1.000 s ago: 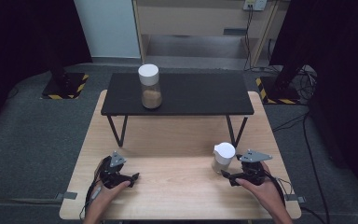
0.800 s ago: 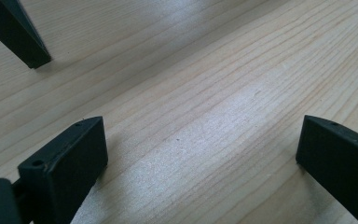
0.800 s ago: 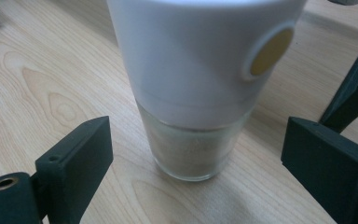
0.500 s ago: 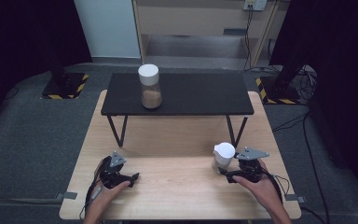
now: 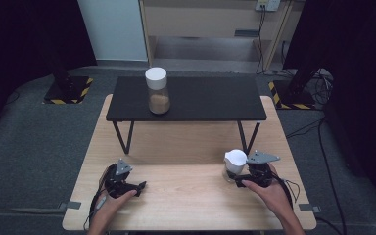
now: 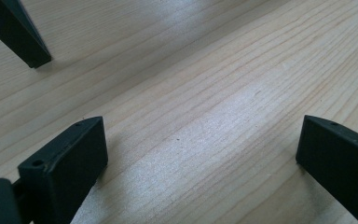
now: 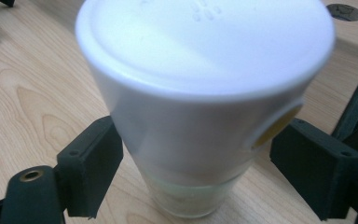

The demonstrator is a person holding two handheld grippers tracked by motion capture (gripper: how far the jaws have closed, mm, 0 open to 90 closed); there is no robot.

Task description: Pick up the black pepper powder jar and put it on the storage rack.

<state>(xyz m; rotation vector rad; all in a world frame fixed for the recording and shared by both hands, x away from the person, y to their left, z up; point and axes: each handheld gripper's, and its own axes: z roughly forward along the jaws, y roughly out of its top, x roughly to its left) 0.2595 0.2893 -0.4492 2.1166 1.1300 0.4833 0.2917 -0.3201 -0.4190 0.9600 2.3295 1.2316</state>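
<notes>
Two claws sit near the front edge of the wooden worktop [image 5: 186,147], each in one of the person's hands. The right claw [image 7: 196,158], toward the front right corner, has its jaws spread to either side of a clear jar with a white lid [image 7: 200,93]; the left jaw sits close against the jar's side, the right jaw stands a little off it, so the jar is straddled, not clamped. The jar stands upright on the wood. The left claw [image 6: 200,154], toward the front left corner, rests low with its jaws wide apart over bare wood. Along the far edge stands a black raised shelf [image 5: 200,98], and on its left part a second jar [image 5: 157,91], white-capped and holding something tan.
</notes>
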